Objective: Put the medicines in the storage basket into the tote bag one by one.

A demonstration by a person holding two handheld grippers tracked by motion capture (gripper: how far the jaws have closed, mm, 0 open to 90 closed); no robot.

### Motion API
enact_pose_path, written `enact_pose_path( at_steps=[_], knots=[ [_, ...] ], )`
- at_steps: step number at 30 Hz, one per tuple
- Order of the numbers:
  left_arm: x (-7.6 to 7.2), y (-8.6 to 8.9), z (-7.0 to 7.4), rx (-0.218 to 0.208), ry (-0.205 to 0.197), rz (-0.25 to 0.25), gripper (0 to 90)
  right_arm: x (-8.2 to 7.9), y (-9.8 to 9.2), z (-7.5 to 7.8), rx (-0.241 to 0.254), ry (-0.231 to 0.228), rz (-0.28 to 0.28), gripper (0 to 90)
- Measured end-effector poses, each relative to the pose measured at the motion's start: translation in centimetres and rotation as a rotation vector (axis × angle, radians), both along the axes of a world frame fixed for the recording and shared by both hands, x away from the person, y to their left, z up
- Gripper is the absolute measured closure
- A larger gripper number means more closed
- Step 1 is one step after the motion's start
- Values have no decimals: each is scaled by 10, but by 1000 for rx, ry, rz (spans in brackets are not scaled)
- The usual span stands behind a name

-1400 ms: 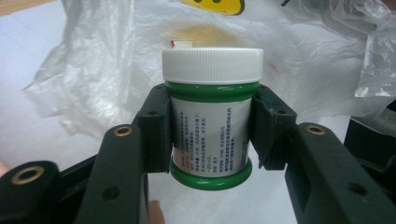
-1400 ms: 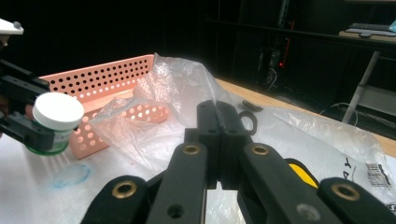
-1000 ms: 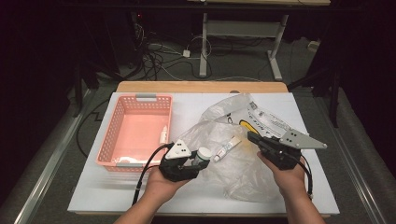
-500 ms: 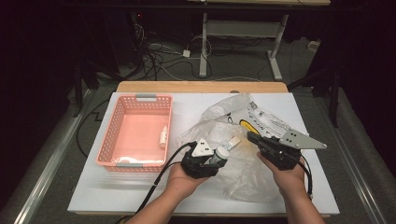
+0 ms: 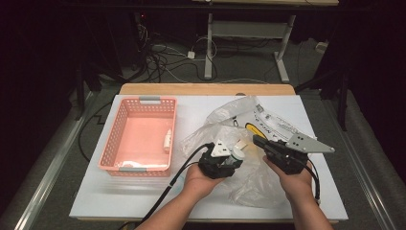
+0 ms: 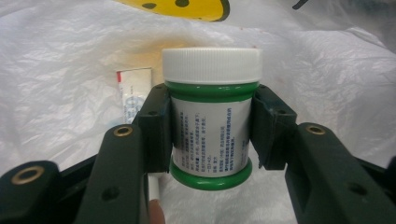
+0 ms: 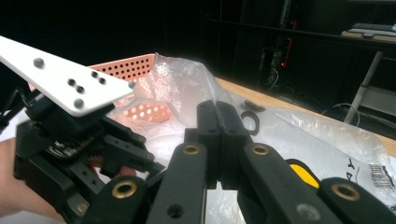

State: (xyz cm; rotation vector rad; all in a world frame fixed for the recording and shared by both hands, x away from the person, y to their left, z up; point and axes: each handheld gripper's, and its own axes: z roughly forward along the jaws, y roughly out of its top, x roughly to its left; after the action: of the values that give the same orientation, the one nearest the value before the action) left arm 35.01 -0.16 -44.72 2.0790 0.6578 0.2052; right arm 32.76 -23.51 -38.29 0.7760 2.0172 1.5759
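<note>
High view: we see the left gripper [image 5: 233,160] over the bag [image 5: 249,143], right of the basket [image 5: 139,136]. Left gripper view: its jaws clamp the jar [image 6: 211,116]. Right gripper view: the right gripper [image 7: 218,122] is closed, pinching the bag.

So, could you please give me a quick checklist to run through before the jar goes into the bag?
1. Jar gripped square in the left gripper: ok.
2. Jar lid on: ok.
3. Right gripper clamped on the bag: ok, jaws shut on the film.
4. Bag mouth wide enough for the jar: cannot tell.
5. Jar over the bag, not the basket: ok.
</note>
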Motion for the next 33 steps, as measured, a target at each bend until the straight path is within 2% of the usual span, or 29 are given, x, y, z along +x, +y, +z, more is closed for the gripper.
enact_pose_path(
  at_steps=[4, 9, 12, 21, 25, 28, 31, 32, 33],
  knots=[
    [3, -9, -3, 32, -22, 5, 539, 1, -1, 0, 1, -3, -1, 900],
    [10, -16, -7, 50, -24, 21, 539, 1, -2, 0, 4, -2, -5, 900],
    [14, -19, -9, 60, -19, 20, 538, 1, -2, 0, 5, -4, -4, 900],
    [24, -28, -16, 51, 13, 31, 538, 2, -3, -1, 6, 2, -6, 900],
    [26, -31, -18, 68, 16, 32, 537, 2, -3, -1, 10, 3, -6, 900],
    [28, -33, -21, 64, 29, 44, 537, 2, -3, -1, 10, 4, -5, 900],
    [31, -33, -23, 79, 30, 42, 536, 2, -3, -1, 10, 4, -5, 900],
    [32, -32, -24, 101, 32, 27, 536, 2, -3, -1, 10, 4, -6, 900],
    [32, -33, -25, 92, 31, 35, 535, 2, -3, -1, 10, 5, -5, 900]
  ],
)
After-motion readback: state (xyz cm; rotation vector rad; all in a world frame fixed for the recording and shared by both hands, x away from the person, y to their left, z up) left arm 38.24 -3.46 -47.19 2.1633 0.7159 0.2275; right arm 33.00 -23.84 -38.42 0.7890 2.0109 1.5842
